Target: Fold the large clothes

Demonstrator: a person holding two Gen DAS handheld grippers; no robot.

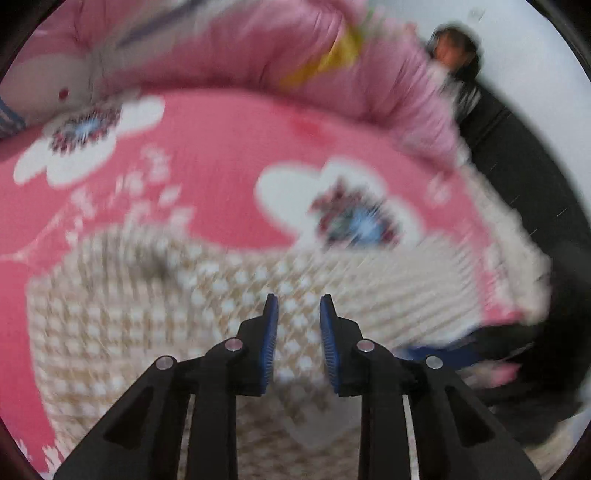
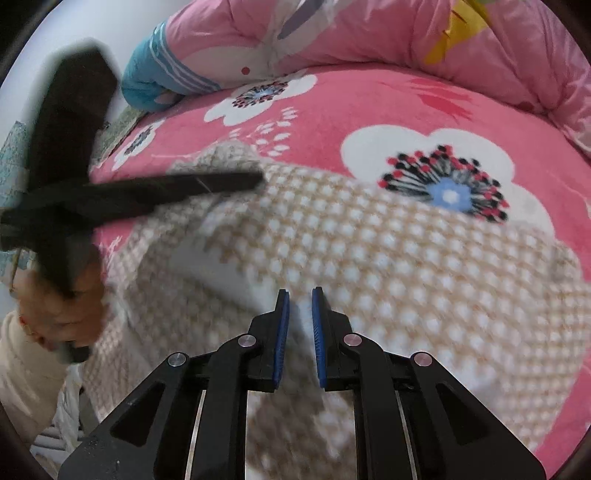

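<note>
A bed (image 2: 369,107) covered in a pink flowered blanket is filling both views, with a pink quilt (image 2: 369,33) bunched along its far edge and a blue cloth (image 2: 155,74) lying at one corner. The garment (image 2: 388,258), a beige and white checked knit, is lying spread over the near part of the bed, and part of it is already lying doubled over near the left of the right wrist view.

The left tongs (image 1: 297,306) are standing at a narrow gap above the knit (image 1: 184,314), with nothing pinched between the blue pads. The right tongs (image 2: 299,295) are standing at an even narrower gap, also empty, hovering just above the cloth. In the right wrist view the left tongs (image 2: 255,181) are showing as a dark bar reaching over the garment's far corner, with a person's hand (image 2: 59,317) behind them; the blur is hiding whether they are touching the cloth there.

The step in hand is looking like taking a fresh hold for the next fold. To do it well, both tongs should be opening a little more, coming down on one edge at matching points well apart, and pinching every layer at that edge. Then both should be lifting together, keeping the edge taut and straight, so the fold is landing square and no crease is getting trapped underneath.
</note>
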